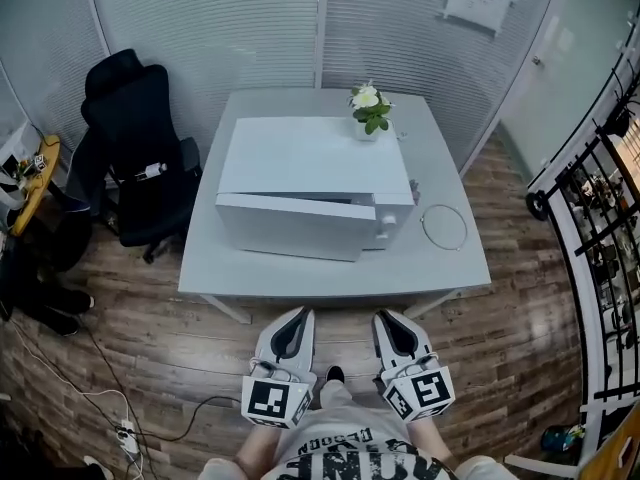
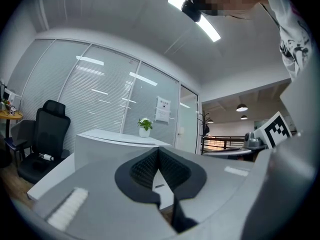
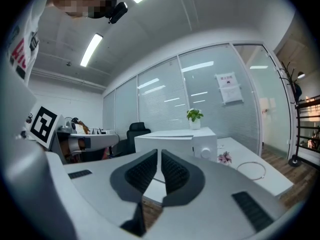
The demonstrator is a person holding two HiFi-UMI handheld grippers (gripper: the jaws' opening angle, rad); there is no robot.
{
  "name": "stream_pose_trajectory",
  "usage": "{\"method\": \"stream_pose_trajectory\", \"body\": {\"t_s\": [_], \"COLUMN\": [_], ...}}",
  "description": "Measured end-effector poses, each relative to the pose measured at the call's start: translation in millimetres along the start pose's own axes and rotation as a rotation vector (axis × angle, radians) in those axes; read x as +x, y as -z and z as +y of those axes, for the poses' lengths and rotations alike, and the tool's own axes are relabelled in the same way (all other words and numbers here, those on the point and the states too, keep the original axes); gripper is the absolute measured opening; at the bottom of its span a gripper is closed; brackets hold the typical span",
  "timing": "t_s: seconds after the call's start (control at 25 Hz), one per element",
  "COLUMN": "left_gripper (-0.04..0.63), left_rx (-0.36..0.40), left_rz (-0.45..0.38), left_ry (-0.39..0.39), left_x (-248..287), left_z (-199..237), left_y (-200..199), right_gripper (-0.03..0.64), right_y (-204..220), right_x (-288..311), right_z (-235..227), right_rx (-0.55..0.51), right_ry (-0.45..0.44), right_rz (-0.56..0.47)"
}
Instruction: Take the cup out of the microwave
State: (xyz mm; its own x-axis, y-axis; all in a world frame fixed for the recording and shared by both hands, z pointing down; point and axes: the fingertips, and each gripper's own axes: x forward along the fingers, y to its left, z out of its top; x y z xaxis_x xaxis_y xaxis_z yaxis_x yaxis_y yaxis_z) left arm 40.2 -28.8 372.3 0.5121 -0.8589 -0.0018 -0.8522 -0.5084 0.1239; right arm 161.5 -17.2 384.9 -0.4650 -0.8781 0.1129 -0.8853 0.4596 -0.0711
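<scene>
1. My left gripper (image 1: 298,318) is closed and empty. In the left gripper view its jaws meet at the tip, with only the room showing past them.
2. My right gripper (image 1: 388,320) is closed too. In the right gripper view there is just a hairline slit between the black pads (image 3: 142,171), and nothing is in it.
3. I hold both tools low in front of my body, over the wooden floor. They point roughly level toward the table (image 1: 440,268) and are well short of its near edge.
4. The microwave (image 1: 310,168) sits in the middle of the table with its front facing me. Its knob (image 3: 205,153) is on the right end of the front.
5. The door (image 1: 290,226) looks shut or at most barely ajar. I cannot tell which from here.
6. No view shows the cup. I judge that it is inside the microwave, behind that door.
7. Other things on the table are a potted plant (image 1: 369,108) behind the microwave and a thin wire ring (image 1: 444,226) lying to its right. An office chair (image 1: 135,148) stands off the table's left side.
8. By my reading, nothing of the task is done so far.
9. What is left is to close the gap to the table, pull the door open, spread one gripper's jaws, take hold of the cup and bring it out.
</scene>
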Motion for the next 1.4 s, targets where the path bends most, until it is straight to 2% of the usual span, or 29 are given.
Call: {"method": "stream_pose_trajectory", "body": {"t_s": [0.36, 0.68, 1.4], "left_gripper": [0.009, 0.009, 0.01], "left_rx": [0.006, -0.004, 0.008], "left_rz": [-0.008, 0.014, -0.01], "left_ry": [-0.09, -0.127, -0.108], "left_x": [35, 46, 86], "left_z": [-5, 0, 49], "left_y": [4, 12, -15], "right_gripper": [0.034, 0.034, 0.034], "right_y": [2, 2, -23], "right_x": [22, 37, 98], "right_z": [-45, -60, -64], "right_rx": [0.004, 0.019, -0.001], "right_ry": [-0.067, -0.097, -0.09], "right_rz": [-0.005, 0.001, -0.009]}}
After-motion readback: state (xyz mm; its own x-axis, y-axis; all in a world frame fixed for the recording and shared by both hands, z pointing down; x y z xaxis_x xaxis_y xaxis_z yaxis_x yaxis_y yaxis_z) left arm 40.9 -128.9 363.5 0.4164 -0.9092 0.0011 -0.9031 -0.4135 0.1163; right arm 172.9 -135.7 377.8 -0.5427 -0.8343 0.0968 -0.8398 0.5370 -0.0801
